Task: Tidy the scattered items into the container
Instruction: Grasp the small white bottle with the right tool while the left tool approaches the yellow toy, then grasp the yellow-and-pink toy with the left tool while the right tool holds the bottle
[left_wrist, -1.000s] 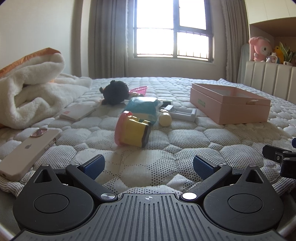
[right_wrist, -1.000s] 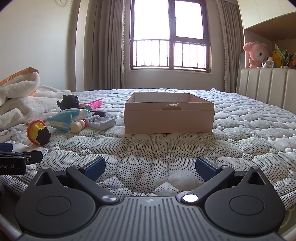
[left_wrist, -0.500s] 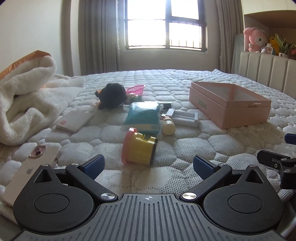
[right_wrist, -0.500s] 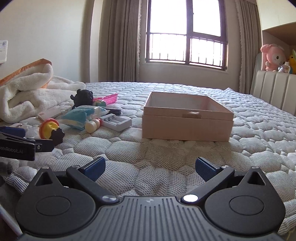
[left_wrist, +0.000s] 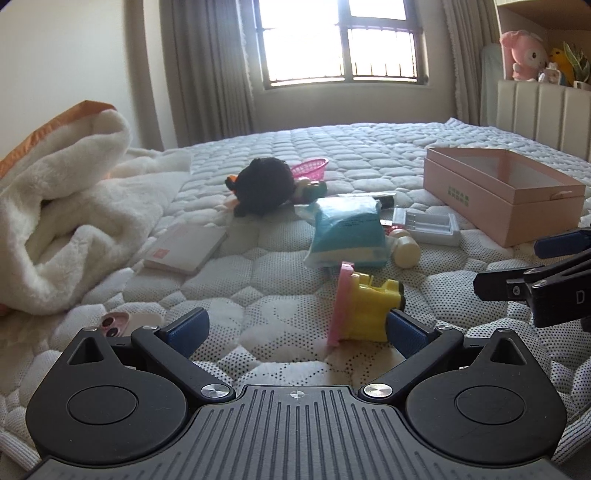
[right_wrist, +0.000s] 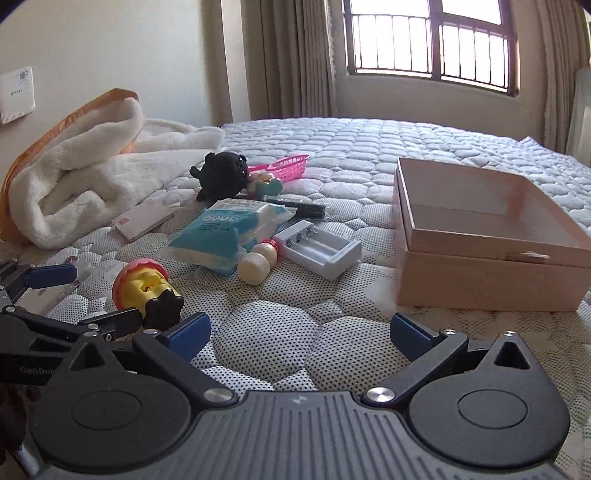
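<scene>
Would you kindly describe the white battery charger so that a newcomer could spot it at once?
Start at the open pink box on the quilted bed. Just left of it, apart from its wall, lies the white battery charger, with the blue tissue pack on its other side. It alone is a hard white tray with parallel slots and metal contacts.

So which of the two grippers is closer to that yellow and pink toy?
Left. The left gripper has the yellow and pink toy against its right fingertip, jaws open; the right gripper hangs off to the toy's right, open.
</scene>
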